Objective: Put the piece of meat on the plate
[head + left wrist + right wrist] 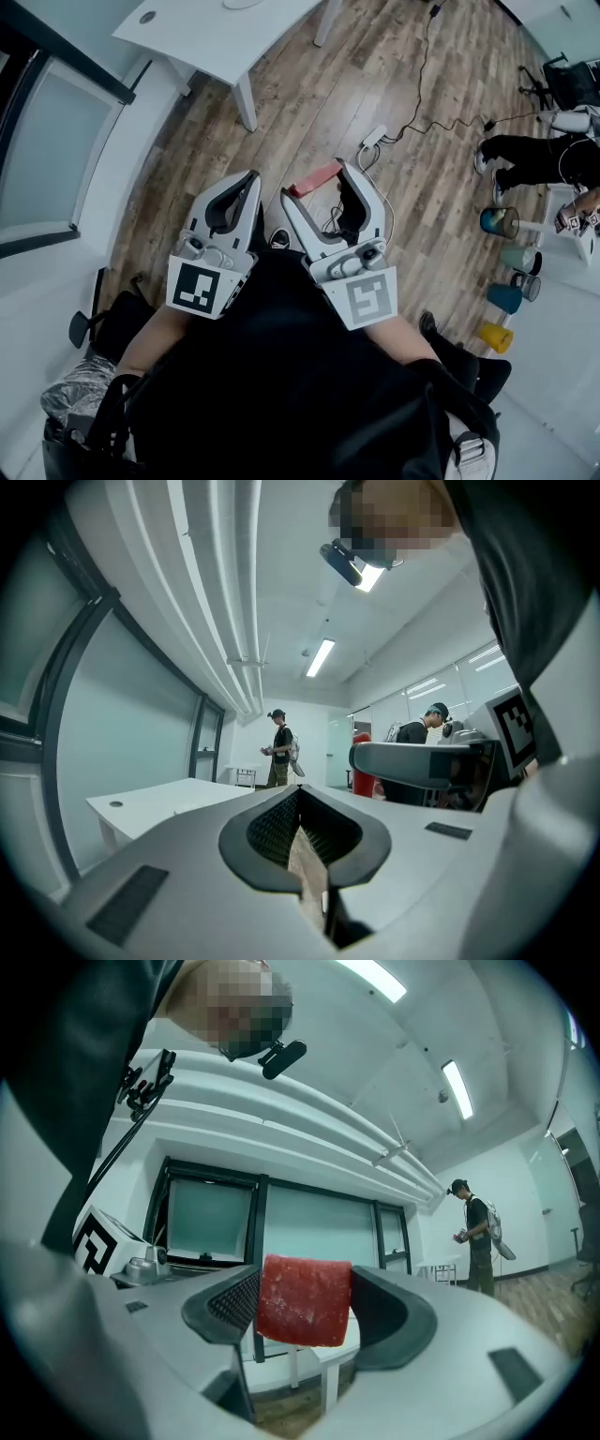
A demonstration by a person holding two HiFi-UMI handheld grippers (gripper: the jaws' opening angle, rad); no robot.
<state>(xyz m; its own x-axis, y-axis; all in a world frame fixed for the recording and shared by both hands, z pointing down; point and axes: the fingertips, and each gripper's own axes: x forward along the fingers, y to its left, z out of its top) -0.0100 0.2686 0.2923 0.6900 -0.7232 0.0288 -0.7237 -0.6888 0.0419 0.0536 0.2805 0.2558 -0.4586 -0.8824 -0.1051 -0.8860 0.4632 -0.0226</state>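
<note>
The piece of meat is a red slab held up in front of the person's chest, over the wooden floor. My right gripper is shut on it. In the right gripper view the meat fills the gap between the two dark pads of the right gripper. My left gripper is raised beside the right one, with its jaws together and nothing in them. Seen from the left gripper view, the left gripper has its pads meeting. No plate is in view.
A white table stands ahead. A power strip with cable lies on the floor. Several coloured cups stand at the right near a seated person. Another person stands far off.
</note>
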